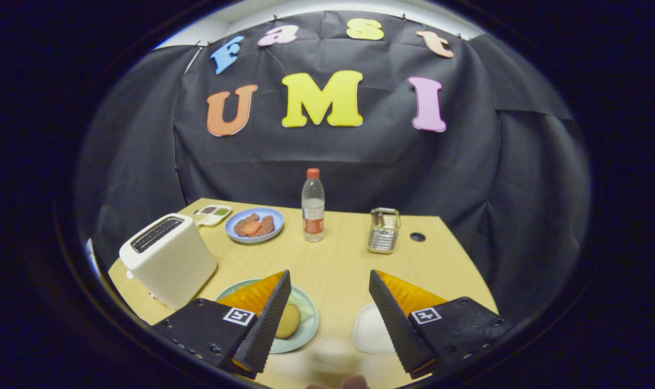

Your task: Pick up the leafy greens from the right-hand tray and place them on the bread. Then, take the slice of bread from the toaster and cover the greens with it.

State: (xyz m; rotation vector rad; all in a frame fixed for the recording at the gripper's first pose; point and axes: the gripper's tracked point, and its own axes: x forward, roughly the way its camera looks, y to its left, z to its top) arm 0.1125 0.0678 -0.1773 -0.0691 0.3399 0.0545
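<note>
My gripper (pixel 329 275) is open above the near part of the wooden table (pixel 332 265), with nothing between its fingers. A pale teal plate (pixel 310 330) lies under the left finger, and on it a tan, round piece of bread (pixel 288 320) shows beside the finger. A pale green patch (pixel 305 309) next to the bread may be leafy greens; I cannot tell. A white tray (pixel 369 330) sits half hidden by the right finger, its visible part bare. The white toaster (pixel 168 258) stands to the left, slots dark.
Beyond the fingers stand a clear bottle with a red cap (pixel 312 205), a metal rack (pixel 384 230) and a blue plate of food (pixel 254 225). A small divided tray (pixel 213 214) lies behind the toaster. The black cloth wall closes the back.
</note>
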